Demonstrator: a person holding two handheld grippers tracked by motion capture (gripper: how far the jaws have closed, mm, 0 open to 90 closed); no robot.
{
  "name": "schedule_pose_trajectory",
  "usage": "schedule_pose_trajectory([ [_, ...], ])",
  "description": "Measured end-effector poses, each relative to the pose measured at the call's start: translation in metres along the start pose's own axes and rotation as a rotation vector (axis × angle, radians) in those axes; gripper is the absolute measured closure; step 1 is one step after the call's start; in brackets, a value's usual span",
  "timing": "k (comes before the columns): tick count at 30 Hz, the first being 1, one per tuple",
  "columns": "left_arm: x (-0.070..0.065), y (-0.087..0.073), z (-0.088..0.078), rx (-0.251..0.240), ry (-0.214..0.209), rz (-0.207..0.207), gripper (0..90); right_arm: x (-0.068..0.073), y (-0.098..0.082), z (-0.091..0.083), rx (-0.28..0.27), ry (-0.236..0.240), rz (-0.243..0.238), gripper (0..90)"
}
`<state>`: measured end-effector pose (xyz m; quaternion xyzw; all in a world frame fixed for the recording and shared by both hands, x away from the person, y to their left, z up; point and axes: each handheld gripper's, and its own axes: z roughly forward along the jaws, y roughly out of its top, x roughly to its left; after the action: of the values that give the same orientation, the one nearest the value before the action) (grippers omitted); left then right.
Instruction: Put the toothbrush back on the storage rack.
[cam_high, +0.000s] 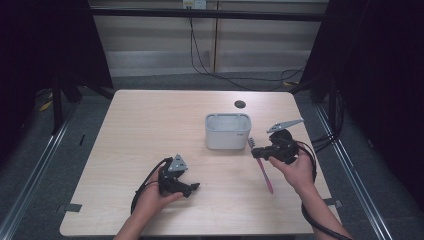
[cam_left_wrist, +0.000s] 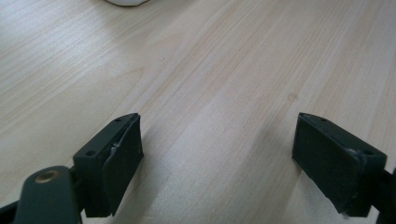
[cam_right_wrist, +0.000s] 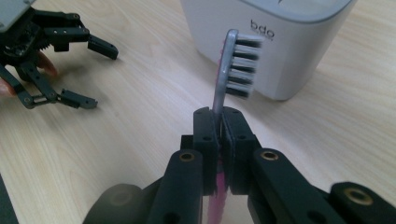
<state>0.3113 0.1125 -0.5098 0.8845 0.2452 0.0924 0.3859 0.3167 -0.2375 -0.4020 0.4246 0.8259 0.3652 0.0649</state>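
Observation:
A pink-handled toothbrush (cam_high: 263, 167) with a grey neck and black-and-white bristles (cam_right_wrist: 243, 65) is clamped at its neck by my right gripper (cam_right_wrist: 220, 122), which is shut on it. The brush head points toward a white rectangular holder cup (cam_high: 228, 131) marked "bdo" (cam_right_wrist: 271, 42), just short of its near wall. In the high view the right gripper (cam_high: 256, 152) sits right of the cup, and the pink handle slants down toward the table's front. My left gripper (cam_high: 192, 187) rests low over the table's near left part, open, nothing between its fingers (cam_left_wrist: 116, 154).
A wooden table (cam_high: 150, 125) carries everything. A small black round disc (cam_high: 240, 104) lies behind the cup. Cables trail from both grippers and across the floor behind. Metal rails run along both sides of the table on the floor.

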Motion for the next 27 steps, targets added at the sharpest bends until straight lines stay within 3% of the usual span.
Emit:
schedule_pose_trajectory([
  [27,0.0,0.0,0.0,0.001,0.0,0.001,15.8,0.001,0.025,-0.028,-0.175,-0.031,0.002,85.1],
])
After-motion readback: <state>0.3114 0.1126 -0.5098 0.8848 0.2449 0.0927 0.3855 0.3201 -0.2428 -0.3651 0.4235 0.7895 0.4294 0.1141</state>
